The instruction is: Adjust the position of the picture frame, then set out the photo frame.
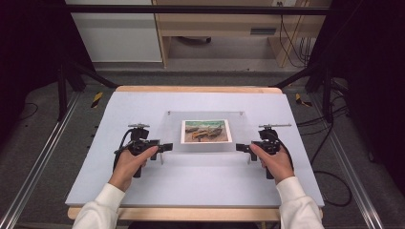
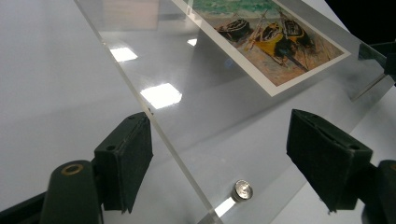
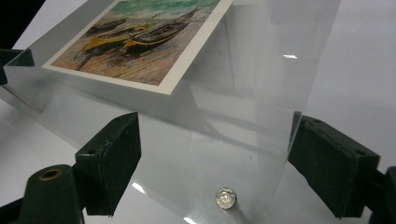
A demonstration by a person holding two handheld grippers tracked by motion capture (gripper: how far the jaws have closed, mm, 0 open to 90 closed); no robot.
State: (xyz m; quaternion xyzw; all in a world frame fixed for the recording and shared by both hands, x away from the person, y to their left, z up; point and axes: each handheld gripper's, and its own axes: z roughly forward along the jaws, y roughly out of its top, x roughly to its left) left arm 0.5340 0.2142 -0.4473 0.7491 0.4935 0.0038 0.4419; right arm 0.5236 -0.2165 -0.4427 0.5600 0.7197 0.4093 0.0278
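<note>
High view: left gripper, right gripper flank frame.
Jaws: both wide, frame edge between.
Frame: stiff, slick acrylic; grip bare corners.

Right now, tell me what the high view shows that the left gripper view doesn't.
High view alone: both hands, the left hand and right hand, the whole pale grey table mat and the floor beyond. Left gripper view alone: a small silver standoff screw at the panel's corner, between its open black fingers. Shared: the clear acrylic panel holding the boat painting print.
</note>
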